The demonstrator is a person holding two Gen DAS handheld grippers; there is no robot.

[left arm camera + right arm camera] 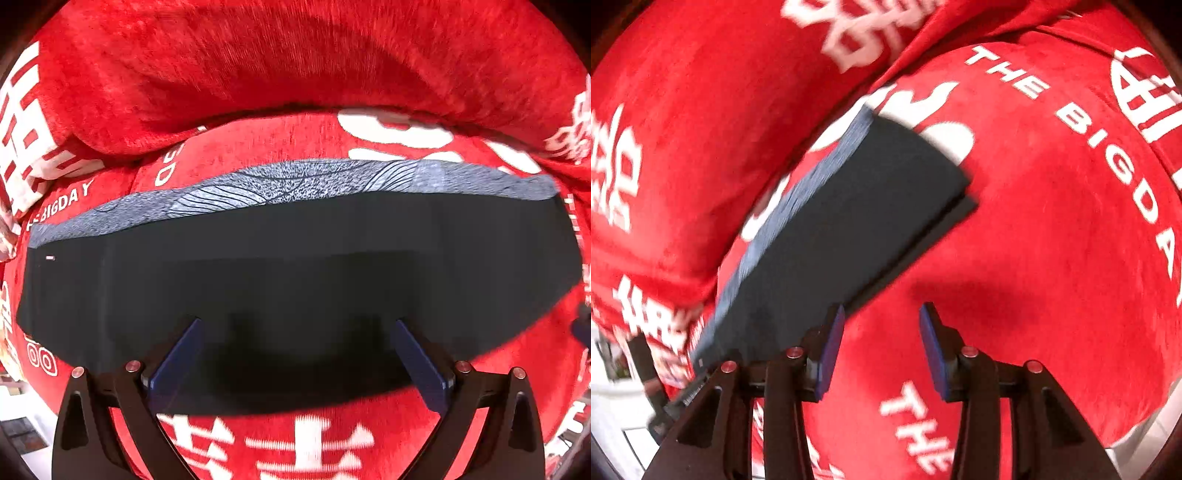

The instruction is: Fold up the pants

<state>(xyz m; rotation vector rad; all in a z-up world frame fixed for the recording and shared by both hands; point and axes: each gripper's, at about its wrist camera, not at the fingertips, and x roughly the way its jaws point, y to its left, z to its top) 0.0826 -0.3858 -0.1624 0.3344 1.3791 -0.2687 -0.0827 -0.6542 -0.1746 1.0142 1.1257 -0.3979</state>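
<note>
Overhead, both grippers (left gripper (295, 354), right gripper (882, 343)) gape above pants (295, 266).

Light is coming from overhead, bright and even. The red blanket (295, 66) is reading saturated, its white print clipping. The dark pants (295, 258) are losing detail, with gripper shadow pooling on their near edge. Right wrist view is smearing with motion blur around the pants. Fisheye is bending and vignetting both frames' edges.

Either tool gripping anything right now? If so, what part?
Nothing held. Left tool is open above the folded dark pants with a grey patterned edge; right tool is open over the red printed plush cover.
</note>
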